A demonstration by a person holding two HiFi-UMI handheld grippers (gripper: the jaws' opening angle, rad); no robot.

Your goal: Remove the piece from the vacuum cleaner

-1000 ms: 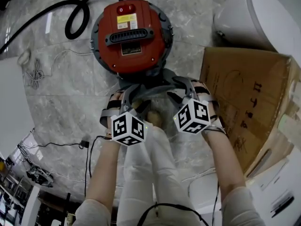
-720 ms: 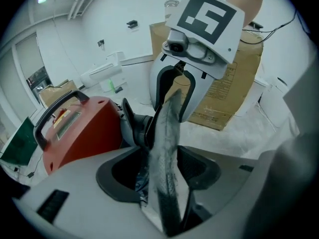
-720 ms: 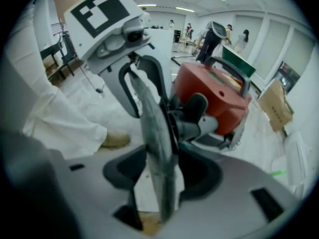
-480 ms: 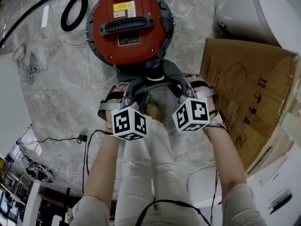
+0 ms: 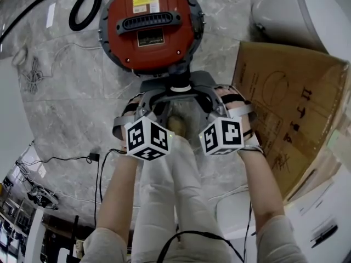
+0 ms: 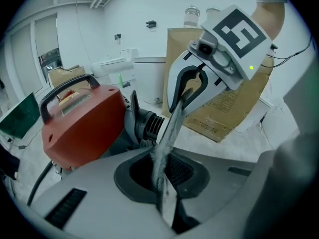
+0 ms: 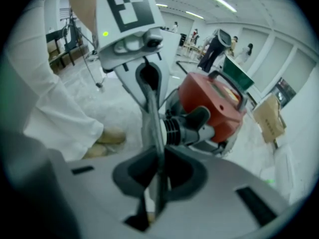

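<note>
A red vacuum cleaner [image 5: 149,23] stands on the marble floor, with a grey ribbed port [image 6: 149,126] on its near side. A thin grey piece [image 5: 181,107] juts from that port, edge-on in both gripper views [image 6: 168,133] [image 7: 154,123]. My left gripper [image 5: 154,101] and right gripper [image 5: 207,98] face each other across it. The jaws of both are closing, and the piece's edges sit between them. In the left gripper view the piece runs from my own jaws [image 6: 167,203] to the right gripper [image 6: 187,91]. The right gripper view [image 7: 157,203] mirrors this.
An open cardboard box [image 5: 285,108] lies at the right, a white rounded bin [image 5: 296,15] behind it. A black hose [image 5: 82,10] curls left of the vacuum. Thin cables [image 5: 66,160] trail on the floor. The person's white-trousered legs [image 5: 170,190] and shoe [image 5: 176,125] are below the grippers.
Both grippers moved up toward the vacuum's port and drew closer together. Their jaws went from wide apart to pinched on the thin grey piece.
</note>
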